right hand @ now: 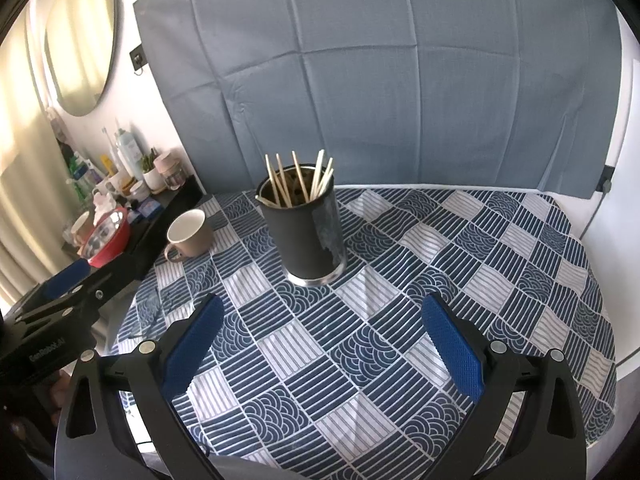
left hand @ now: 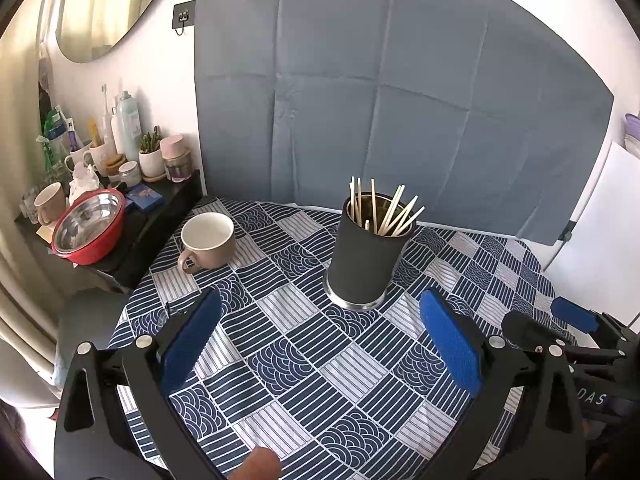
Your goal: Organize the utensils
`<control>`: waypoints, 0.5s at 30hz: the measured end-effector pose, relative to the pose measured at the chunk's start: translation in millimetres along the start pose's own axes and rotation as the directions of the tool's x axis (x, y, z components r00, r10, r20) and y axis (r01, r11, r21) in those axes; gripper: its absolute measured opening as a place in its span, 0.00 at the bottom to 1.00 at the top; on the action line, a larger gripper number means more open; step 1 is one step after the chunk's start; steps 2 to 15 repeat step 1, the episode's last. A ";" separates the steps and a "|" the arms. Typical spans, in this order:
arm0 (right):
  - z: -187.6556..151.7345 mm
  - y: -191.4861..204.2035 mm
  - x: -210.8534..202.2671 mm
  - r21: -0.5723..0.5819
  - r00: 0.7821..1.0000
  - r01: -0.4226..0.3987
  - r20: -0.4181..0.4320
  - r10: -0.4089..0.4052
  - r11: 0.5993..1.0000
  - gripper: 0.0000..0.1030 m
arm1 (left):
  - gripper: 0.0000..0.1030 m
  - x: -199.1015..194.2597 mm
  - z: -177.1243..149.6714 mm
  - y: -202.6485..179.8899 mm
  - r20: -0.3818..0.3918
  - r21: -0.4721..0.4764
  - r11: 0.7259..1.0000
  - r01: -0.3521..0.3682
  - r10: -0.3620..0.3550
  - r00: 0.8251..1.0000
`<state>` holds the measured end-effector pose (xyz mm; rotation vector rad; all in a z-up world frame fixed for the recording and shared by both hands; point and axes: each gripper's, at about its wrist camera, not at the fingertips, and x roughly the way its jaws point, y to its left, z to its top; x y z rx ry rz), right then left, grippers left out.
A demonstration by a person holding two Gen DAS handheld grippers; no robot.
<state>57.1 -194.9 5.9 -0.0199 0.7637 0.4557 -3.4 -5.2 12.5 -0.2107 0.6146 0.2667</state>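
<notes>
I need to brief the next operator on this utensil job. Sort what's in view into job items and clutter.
Job items:
- dark holder
- chopsticks standing in it
- beige mug on the tablecloth, empty
- left gripper and right gripper, jaws open

Clutter:
- red bowl on the side shelf
- bottles and jars behind it
- mirror
- grey backdrop

Cloth [left hand: 320,360]: navy-white patchwork, stripes and waves. Holder [left hand: 366,258]: black. Mug [left hand: 208,242]: beige. Bowl [left hand: 90,226], left: red. Backdrop [left hand: 400,100]: grey-blue.
</notes>
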 end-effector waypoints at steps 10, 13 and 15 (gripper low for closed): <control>0.7 -0.1 0.3 -0.001 1.000 -0.001 -0.001 0.001 1.000 0.92 | 0.94 0.2 0.2 0.4 -0.001 0.000 1.000 0.002 -0.002 1.000; 0.7 -0.1 0.3 -0.001 1.000 -0.001 -0.001 0.001 1.000 0.92 | 0.94 0.2 0.2 0.4 -0.001 0.000 1.000 0.002 -0.002 1.000; 0.7 -0.1 0.3 -0.001 1.000 -0.001 -0.001 0.001 1.000 0.92 | 0.94 0.2 0.2 0.4 -0.001 0.000 1.000 0.002 -0.002 1.000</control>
